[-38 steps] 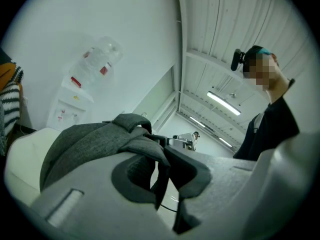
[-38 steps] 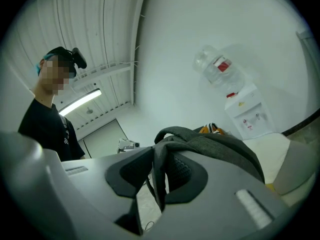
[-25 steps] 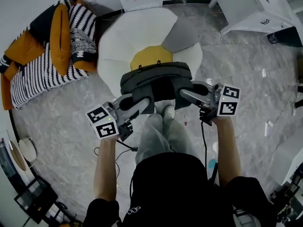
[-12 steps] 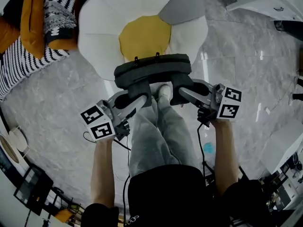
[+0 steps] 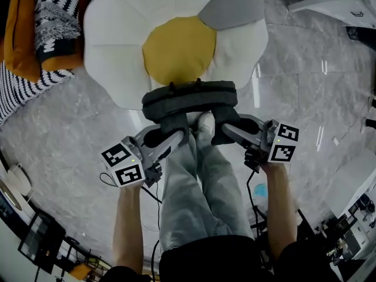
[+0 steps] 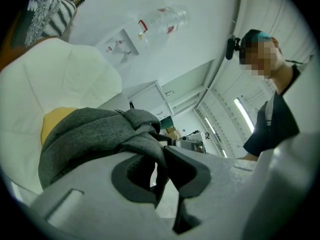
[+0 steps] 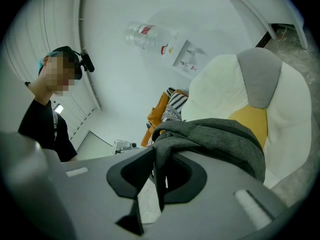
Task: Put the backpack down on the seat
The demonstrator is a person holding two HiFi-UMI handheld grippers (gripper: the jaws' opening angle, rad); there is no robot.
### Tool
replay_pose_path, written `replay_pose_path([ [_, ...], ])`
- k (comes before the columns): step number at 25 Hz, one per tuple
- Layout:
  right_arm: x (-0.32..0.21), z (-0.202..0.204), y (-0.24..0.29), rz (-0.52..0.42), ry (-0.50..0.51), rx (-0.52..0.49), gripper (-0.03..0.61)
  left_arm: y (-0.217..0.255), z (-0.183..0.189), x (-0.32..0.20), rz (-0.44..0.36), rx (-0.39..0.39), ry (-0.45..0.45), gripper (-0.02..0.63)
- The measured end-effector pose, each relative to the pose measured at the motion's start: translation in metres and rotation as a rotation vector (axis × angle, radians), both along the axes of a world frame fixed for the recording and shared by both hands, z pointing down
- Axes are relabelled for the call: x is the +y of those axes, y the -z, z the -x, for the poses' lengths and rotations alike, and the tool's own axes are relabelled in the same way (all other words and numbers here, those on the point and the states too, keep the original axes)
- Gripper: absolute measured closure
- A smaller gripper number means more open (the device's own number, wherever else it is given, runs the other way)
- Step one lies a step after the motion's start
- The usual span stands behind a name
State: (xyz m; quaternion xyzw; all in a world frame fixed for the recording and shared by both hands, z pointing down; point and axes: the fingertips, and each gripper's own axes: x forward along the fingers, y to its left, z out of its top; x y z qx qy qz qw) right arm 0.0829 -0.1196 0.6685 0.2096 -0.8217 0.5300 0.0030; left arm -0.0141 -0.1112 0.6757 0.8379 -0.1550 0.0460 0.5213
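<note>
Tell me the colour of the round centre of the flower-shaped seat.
Mustard yellow. The seat's centre shows best in the head view.

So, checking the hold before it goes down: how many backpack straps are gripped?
2. The left strap is pinched in the left gripper; the right strap sits in the right gripper, whose jaws are closing on it. Others may be hidden behind the backpack.

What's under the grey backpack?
Below the backpack you can see the near edge of the white flower-shaped seat, grey floor and the person's feet. Whatever lies straight beneath it is covered.
</note>
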Motion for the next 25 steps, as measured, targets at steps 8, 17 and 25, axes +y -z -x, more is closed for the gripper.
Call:
replay_pose_path([
  [8,-0.025,0.006,-0.038,-0.009,0.032,0.040,0.515,-0.044,0.005,-0.022,0.040,-0.014,0.026,0.558],
  [17,-0.073,0.016,-0.081,-0.158,0.047,0.121,0.523,-0.100,0.010,-0.073,0.058,-0.021,0.074,0.569],
  [25,-0.117,0.019,-0.113,-0.219,0.009,0.205,0.522,-0.137,0.013,-0.122,0.068,-0.036,0.080,0.578],
])
